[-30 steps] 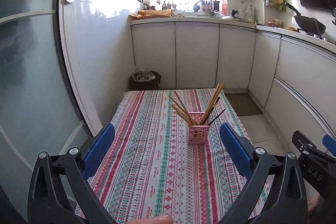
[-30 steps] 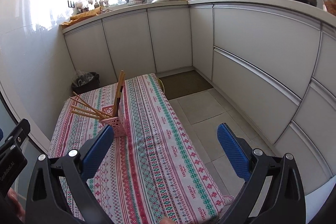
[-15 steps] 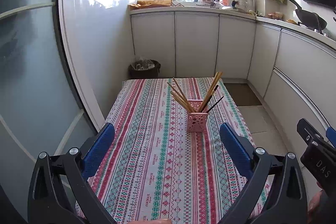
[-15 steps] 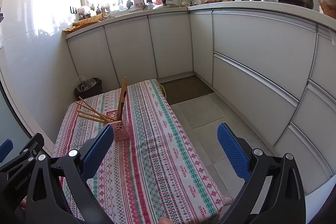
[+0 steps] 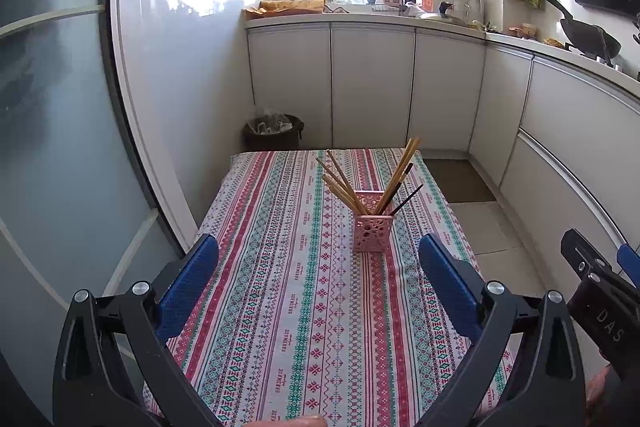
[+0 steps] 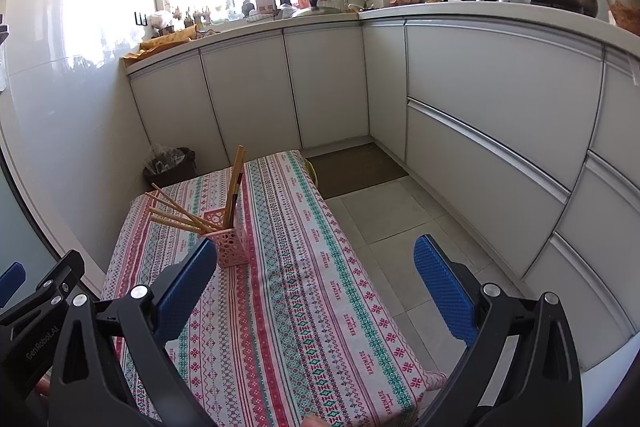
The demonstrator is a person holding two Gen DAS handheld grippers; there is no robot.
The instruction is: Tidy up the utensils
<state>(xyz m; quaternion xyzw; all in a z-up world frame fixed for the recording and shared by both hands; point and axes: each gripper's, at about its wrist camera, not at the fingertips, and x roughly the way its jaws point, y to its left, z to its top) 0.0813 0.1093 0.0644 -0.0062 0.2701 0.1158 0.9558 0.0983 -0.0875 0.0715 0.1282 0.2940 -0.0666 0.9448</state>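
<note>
My left gripper [image 5: 318,281] hangs level with its blue pads [image 5: 187,281] spread wide and nothing between them. My right gripper [image 6: 316,281] is splayed just as wide and just as empty. Each one shows at the edge of the other's view, so they sit side by side. At the lower right corner, perhaps my hand [image 5: 598,389].

Only the pink holder [image 5: 373,230] with splayed chopsticks [image 5: 344,183] stands mid-table; the patterned tablecloth [image 5: 280,287] around it lies bare. Glass door [image 5: 60,147] close left, open floor [image 6: 400,227] right.
</note>
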